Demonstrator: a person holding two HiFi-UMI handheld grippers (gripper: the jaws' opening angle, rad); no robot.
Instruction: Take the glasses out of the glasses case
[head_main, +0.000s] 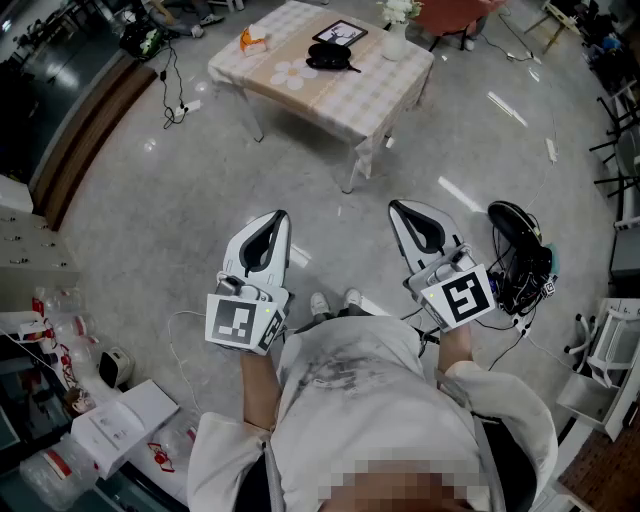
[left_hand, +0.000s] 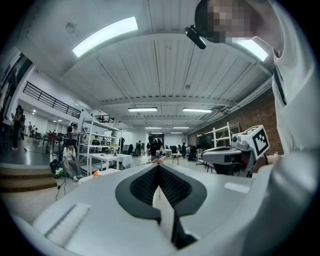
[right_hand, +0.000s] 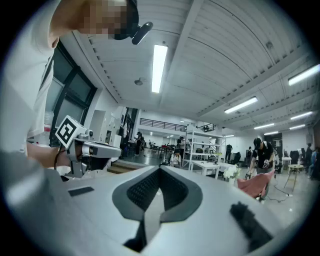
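A dark glasses case lies on the small table with a checked cloth, far ahead of me at the top of the head view; it is too small to tell whether it is open. My left gripper and right gripper are held close to my body over the bare floor, well short of the table. Both are shut with nothing between the jaws. In the left gripper view the left gripper points level across the hall, as does the right gripper in its own view.
On the table also stand a white vase with flowers, a framed picture and an orange packet. A black bag with cables lies on the floor at my right. Boxes and bottles crowd the lower left.
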